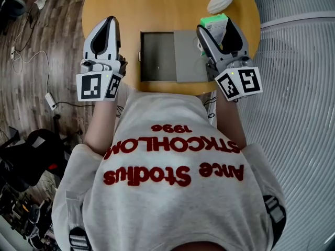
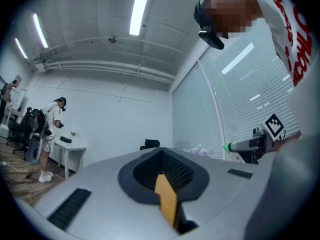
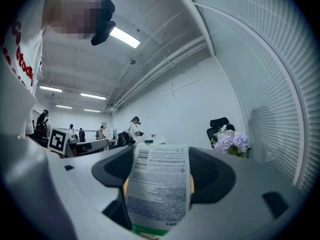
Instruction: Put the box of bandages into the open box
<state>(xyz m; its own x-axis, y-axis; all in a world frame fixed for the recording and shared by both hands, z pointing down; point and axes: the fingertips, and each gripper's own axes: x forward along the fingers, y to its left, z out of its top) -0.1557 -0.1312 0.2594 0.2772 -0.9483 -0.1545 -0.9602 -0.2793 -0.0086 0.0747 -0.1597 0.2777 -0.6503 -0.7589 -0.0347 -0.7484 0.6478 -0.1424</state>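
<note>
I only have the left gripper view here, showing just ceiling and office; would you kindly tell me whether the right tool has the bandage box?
Observer: Yes, the right tool is shut on the box of bandages, printed label facing its camera.
Operator: Thank you. Where is the open box?
Observer: The open box lies on the round wooden table; its grey tray looks empty.
Operator: And my left tool?
Observer: The left tool is left of that tray, not over it.

A pale grey T-shirt (image 1: 172, 203) lettered in red is worn. The left gripper (image 1: 108, 21) and right gripper (image 1: 215, 29) are cased in grey, with black-and-white marker cubes (image 1: 98, 86).
</note>
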